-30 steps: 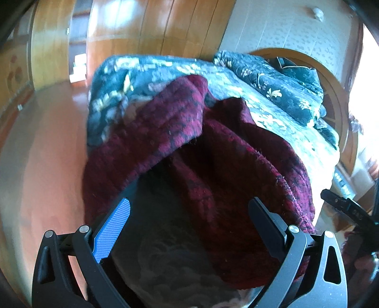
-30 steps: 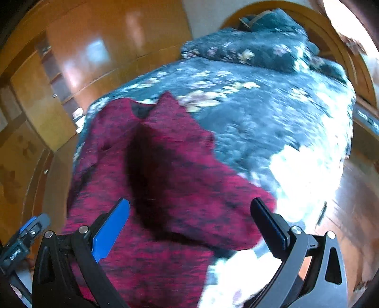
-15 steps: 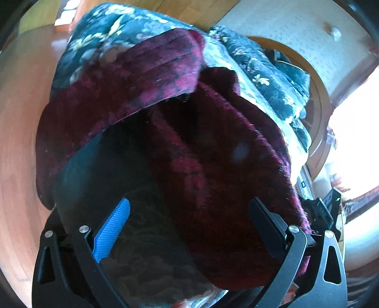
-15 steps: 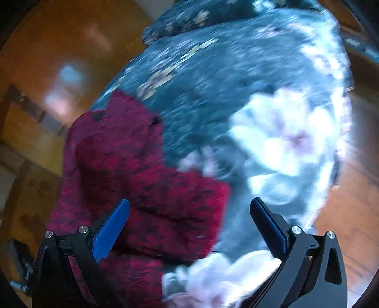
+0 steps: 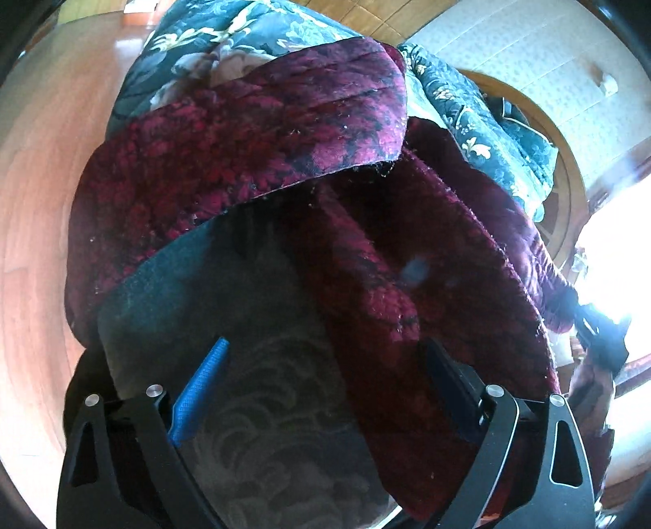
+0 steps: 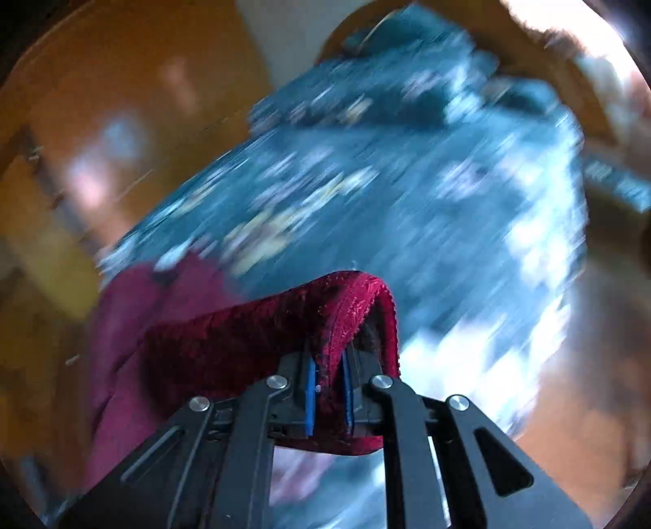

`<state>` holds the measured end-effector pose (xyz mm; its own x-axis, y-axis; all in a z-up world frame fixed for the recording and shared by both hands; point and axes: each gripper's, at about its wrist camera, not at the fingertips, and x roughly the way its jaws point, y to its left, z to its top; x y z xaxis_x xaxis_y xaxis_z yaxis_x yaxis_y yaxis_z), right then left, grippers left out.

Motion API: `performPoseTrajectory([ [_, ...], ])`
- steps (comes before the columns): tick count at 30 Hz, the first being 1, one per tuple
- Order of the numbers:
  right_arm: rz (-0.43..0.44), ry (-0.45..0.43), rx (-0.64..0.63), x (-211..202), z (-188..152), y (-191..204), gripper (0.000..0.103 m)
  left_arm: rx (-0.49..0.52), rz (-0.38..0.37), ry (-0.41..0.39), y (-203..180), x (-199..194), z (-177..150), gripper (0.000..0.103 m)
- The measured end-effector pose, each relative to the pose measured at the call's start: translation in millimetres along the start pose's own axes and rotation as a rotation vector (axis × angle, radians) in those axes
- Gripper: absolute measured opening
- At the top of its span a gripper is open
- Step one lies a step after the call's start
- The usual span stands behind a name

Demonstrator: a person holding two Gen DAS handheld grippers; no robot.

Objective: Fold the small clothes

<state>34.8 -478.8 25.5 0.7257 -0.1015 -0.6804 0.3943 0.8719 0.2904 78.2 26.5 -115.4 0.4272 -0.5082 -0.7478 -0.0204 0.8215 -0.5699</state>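
A dark red fuzzy garment (image 5: 366, 228) with a grey patterned lining (image 5: 260, 407) lies on a bed with a dark blue floral bedspread (image 5: 211, 36). My left gripper (image 5: 321, 390) is open, its fingers wide apart just over the lining and the garment's near edge. My right gripper (image 6: 327, 390) is shut on a folded edge of the red garment (image 6: 325, 321) and holds it lifted above the bedspread (image 6: 407, 203). The right wrist view is motion-blurred. The right gripper also shows at the right edge of the left wrist view (image 5: 602, 337).
Shiny wooden floor (image 5: 36, 203) lies left of the bed. A curved wooden headboard (image 5: 565, 191) and dark floral pillows (image 5: 488, 126) are at the far end. Wooden wardrobe panels (image 6: 101, 122) stand behind the bed. Bright window light comes from the right.
My right gripper has closed on the garment's edge and lifted it, moving fast. My left gripper has dropped closer over the garment and stayed open.
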Motion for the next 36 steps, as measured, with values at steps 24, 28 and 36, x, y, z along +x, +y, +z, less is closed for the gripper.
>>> performPoseTrajectory([
  [24,0.458,0.621,-0.051,12.7,-194.7,54.0,0.015,0.112,-0.095,-0.054,-24.8,-4.8,29.0,0.016],
  [28,0.489,0.474,-0.159,-35.9,-158.7,70.5,0.013,0.145,-0.096,-0.128,-23.8,-59.3,42.6,0.016],
  [36,0.443,0.438,-0.371,-97.1,-163.4,62.6,0.012,0.211,0.012,-0.025,2.3,-94.2,21.6,0.026],
])
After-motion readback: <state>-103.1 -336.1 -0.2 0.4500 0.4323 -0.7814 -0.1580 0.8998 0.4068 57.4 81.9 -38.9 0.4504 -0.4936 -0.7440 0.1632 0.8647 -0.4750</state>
